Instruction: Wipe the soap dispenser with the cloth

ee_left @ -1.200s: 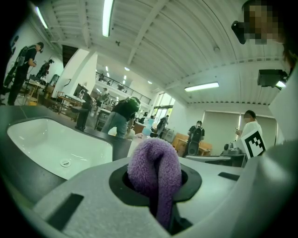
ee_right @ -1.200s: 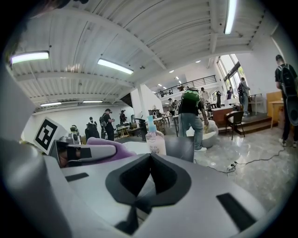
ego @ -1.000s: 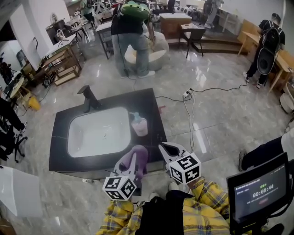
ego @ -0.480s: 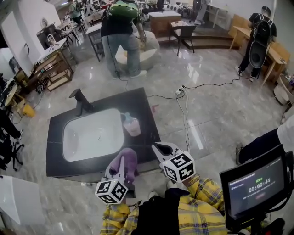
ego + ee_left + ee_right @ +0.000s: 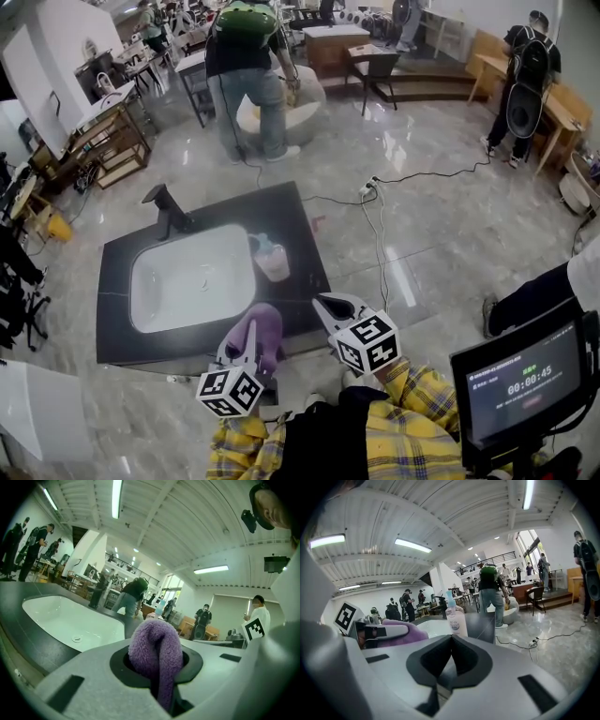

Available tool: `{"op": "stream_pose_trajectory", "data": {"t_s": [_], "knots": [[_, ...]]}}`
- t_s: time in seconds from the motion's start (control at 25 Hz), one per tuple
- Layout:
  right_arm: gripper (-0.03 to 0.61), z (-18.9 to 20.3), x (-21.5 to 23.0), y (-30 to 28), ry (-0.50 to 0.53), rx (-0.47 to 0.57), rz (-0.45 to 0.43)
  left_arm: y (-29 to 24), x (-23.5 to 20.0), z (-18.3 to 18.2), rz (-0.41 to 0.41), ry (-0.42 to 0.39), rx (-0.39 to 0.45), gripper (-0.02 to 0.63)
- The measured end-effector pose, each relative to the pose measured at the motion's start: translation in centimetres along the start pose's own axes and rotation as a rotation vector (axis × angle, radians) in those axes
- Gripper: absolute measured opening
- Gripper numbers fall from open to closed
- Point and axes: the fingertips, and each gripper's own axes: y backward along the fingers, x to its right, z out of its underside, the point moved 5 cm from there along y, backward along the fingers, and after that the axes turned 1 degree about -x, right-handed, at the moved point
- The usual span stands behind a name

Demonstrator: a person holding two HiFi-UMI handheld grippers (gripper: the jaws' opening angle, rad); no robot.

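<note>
little has changed over the last second: the head view slid a touch, but both grippers hang where they were, off the near edge of the black counter (image 5: pixel 302 223), and the gap from cloth to bottle has not narrowed. the left gripper (image 5: pixel 253 342) pinches the purple cloth (image 5: pixel 264 326). the right gripper (image 5: pixel 328 307) has its jaws pressed together on nothing. the soap dispenser (image 5: pixel 272 258) stands upright on the counter, just beside the right rim of the white basin (image 5: pixel 192 277), well apart from both grippers. no wiping contact at this moment, and this pose would fit an approach with the cloth as well as a draw-back after a pass, so no call on which. the left gripper view shows what the head view cannot: the cloth is folded over into a hump, with its tail clamped down in the jaw slot. the right gripper view shows the bottle's pale pink body, label and teal pump dead ahead past the closed jaws. only the head view gives the spacing.
</note>
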Motion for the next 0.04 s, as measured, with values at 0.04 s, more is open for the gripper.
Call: {"op": "stream_pose_trajectory", "data": {"t_s": [0.04], "knots": [[0.006, -0.04, 0.04, 0.09, -0.001, 0.0, 0.0, -0.03, 0.13, -0.05, 0.001, 0.0, 0.0, 0.044]]}}
